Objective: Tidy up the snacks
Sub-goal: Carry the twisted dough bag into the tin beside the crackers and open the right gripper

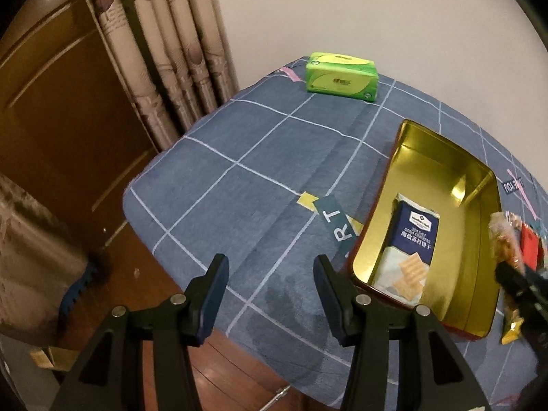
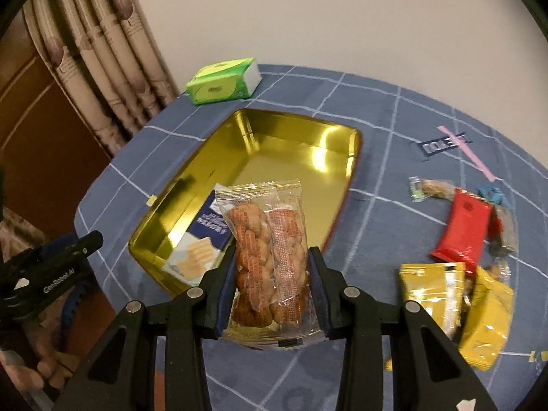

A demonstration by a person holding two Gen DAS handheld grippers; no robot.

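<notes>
Peanut packet [image 2: 272,257] between clamped jaws

Gold tin [image 2: 301,157] mostly free beyond cracker packet [image 2: 205,239].

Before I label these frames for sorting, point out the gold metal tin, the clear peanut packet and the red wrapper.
Gold metal tin [image 2: 291,144]: right wrist view, bare floor.
Clear peanut packet [image 2: 270,250]: right wrist view, packet's middle.
Red wrapper [image 2: 462,229]: right wrist view, wrapper's middle.

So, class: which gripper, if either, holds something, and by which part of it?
The right gripper grips the clear peanut packet across its lower half, pads on its side edges. The left gripper holds nothing.
</notes>
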